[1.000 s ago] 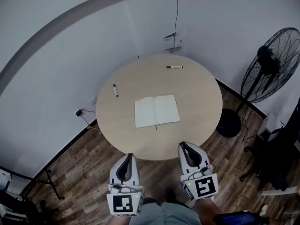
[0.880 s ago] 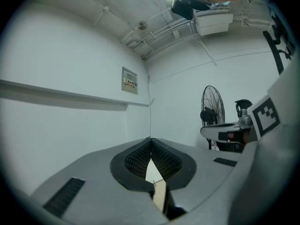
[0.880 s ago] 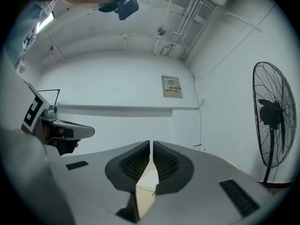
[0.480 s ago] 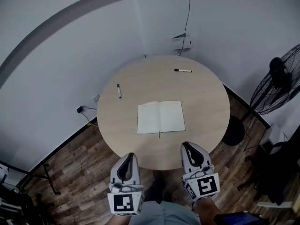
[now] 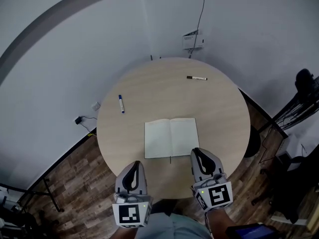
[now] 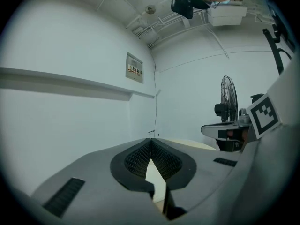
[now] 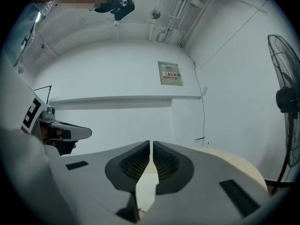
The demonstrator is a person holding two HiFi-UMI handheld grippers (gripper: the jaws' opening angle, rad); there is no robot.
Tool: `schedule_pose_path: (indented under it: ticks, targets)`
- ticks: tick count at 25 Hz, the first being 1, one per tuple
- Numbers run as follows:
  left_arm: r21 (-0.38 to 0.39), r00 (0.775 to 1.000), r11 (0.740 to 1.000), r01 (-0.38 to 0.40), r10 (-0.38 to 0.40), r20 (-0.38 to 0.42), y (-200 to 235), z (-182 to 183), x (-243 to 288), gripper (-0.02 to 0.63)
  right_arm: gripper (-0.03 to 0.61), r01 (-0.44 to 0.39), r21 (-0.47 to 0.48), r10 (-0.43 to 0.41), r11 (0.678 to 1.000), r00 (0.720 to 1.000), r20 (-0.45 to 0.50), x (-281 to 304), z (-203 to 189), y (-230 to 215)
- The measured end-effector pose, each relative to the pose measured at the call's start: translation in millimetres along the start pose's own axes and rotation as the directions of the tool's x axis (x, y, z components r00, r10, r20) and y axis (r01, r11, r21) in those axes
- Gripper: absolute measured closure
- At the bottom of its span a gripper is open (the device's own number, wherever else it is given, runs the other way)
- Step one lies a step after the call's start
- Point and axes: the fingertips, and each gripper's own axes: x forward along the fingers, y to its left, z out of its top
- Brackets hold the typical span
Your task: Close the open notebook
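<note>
An open notebook [image 5: 169,138] with blank white pages lies flat on the near half of the round wooden table [image 5: 164,88]. My left gripper [image 5: 133,165] is shut and empty, over the table's near edge, short of the notebook's left page. My right gripper [image 5: 196,152] is also shut and empty; its tip overlaps the notebook's near right corner in the head view. In the left gripper view the jaws [image 6: 151,140] meet at the tips, with pale table showing behind them. In the right gripper view the jaws [image 7: 151,143] stand together with only a thin slit.
A blue marker [image 5: 121,104] lies on the table's left side and a black marker [image 5: 196,77] at the far right. A standing fan [image 5: 303,81] is at the right. A small box [image 5: 193,40] with a cable is on the wall behind. The floor is wooden.
Both grippers have moved forward from beyond the table's near edge to over it. The notebook now lies much closer to them. The jaws stayed shut.
</note>
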Motion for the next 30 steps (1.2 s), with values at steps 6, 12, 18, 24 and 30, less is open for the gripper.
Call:
schedule_pose_path:
  ticks: [6, 12, 18, 24, 30]
  targets:
    - [-0.014, 0.999, 0.999, 0.04, -0.04, 0.028, 21.4, 11.5, 58.7, 0.594, 0.528, 0.031, -0.03, -0.03, 0.999, 0.999, 0.01, 54.0, 15.3, -19.8]
    - [-0.036, 0.998, 0.998, 0.056, -0.056, 0.015, 39.1, 4.8, 88.8, 0.594, 0.528, 0.042, -0.054, -0.042, 0.998, 0.999, 0.002, 82.4, 23.6, -23.0]
    - [-0.045, 0.999, 0.998, 0.042, -0.043, -0.01, 42.5, -0.5, 107.7, 0.594, 0.528, 0.033, -0.063, -0.034, 0.997, 0.999, -0.011, 100.0, 20.9, -36.0]
    - [-0.082, 0.998, 0.997, -0.015, 0.01, -0.055, 50.3, -15.7, 120.8, 0.594, 0.528, -0.023, -0.052, 0.019, 0.998, 0.997, -0.069, 118.6, -1.2, -41.9]
    - [-0.111, 0.991, 0.992, -0.067, 0.053, -0.122, 58.8, -45.0, 132.0, 0.594, 0.528, -0.087, -0.036, 0.082, 0.996, 0.989, -0.126, 139.2, -26.3, -39.9]
